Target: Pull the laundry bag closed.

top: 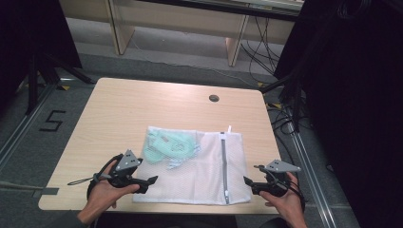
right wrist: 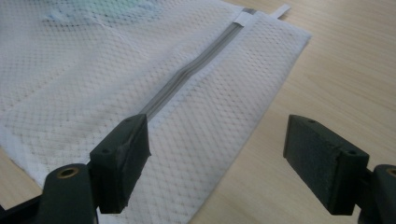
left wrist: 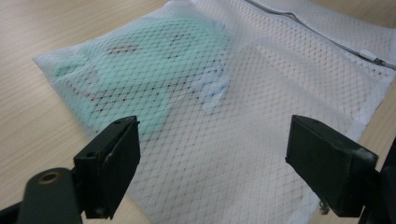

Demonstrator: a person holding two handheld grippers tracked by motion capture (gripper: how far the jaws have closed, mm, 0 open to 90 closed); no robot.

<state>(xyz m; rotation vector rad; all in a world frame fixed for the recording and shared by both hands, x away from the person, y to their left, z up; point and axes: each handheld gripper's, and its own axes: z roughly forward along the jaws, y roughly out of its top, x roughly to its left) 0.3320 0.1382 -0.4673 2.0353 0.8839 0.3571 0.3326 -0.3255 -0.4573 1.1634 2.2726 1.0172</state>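
Observation:
A white mesh laundry bag (top: 204,166) lies flat on the wooden table (top: 123,109), with a mint-green garment (top: 168,146) inside its far left part. A grey zipper (top: 224,164) runs along the bag's right side. My left gripper (top: 153,180) is open at the bag's near left corner. In the left gripper view the bag (left wrist: 261,107) and the green garment (left wrist: 140,70) lie just beyond the jaws. My right gripper (top: 247,181) is open at the near right corner. In the right gripper view the zipper (right wrist: 187,79) runs past the left jaw.
A round grommet (top: 214,98) sits in the table near its far edge. Black stands and cables (top: 285,104) crowd the floor to the right, and a tripod leg (top: 47,71) stands at the left. Bare table surface surrounds the bag.

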